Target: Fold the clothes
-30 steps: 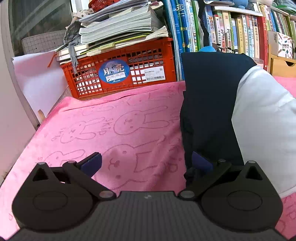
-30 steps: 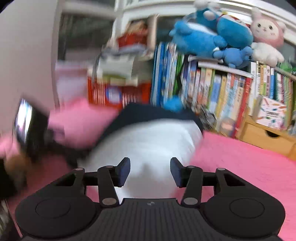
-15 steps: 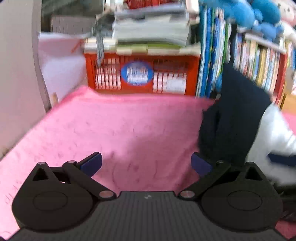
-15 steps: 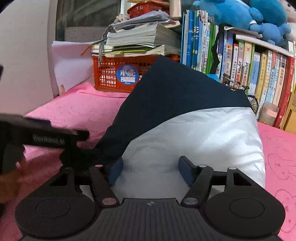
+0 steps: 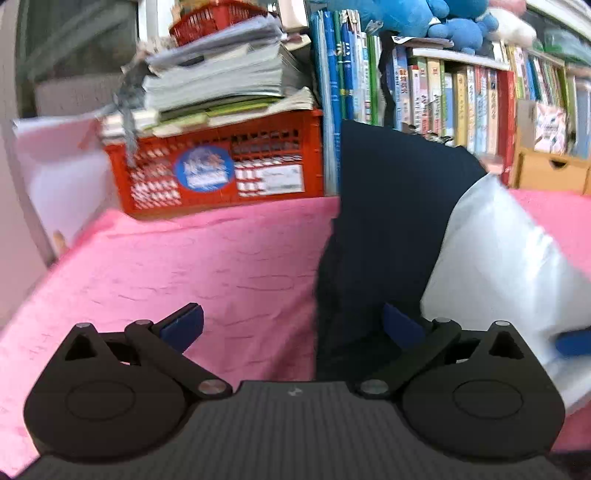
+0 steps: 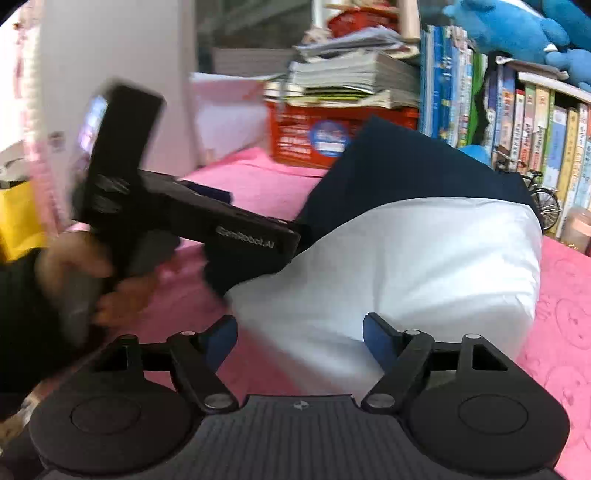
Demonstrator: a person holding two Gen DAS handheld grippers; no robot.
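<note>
A folded garment, navy point(image 5: 388, 221) at the back and white point(image 5: 498, 258) at the front, lies on a pink rabbit-print towel point(image 5: 203, 258). My left gripper point(image 5: 291, 325) stands wide open at the garment's left side, with the navy edge just inside its right finger and nothing pinched. In the right wrist view the left gripper's black body point(image 6: 207, 229), held by a person's hand point(image 6: 74, 266), reaches the navy edge. My right gripper point(image 6: 299, 336) sits low at the garment's near end, its jaws opening. The white cloth point(image 6: 424, 258) lies between them, and the pads do not press on it.
A red crate point(image 5: 221, 173) with a stack of papers and books point(image 5: 221, 81) stands behind the towel. To its right are a shelf of books point(image 5: 461, 103), blue plush toys point(image 5: 443, 18), a wooden drawer box point(image 5: 550, 173) and a small model bicycle point(image 6: 543, 195).
My right gripper has sunk toward the garment's white end and its jaws have spread wider. The left gripper stayed wide open, swinging away from the navy edge and back.
</note>
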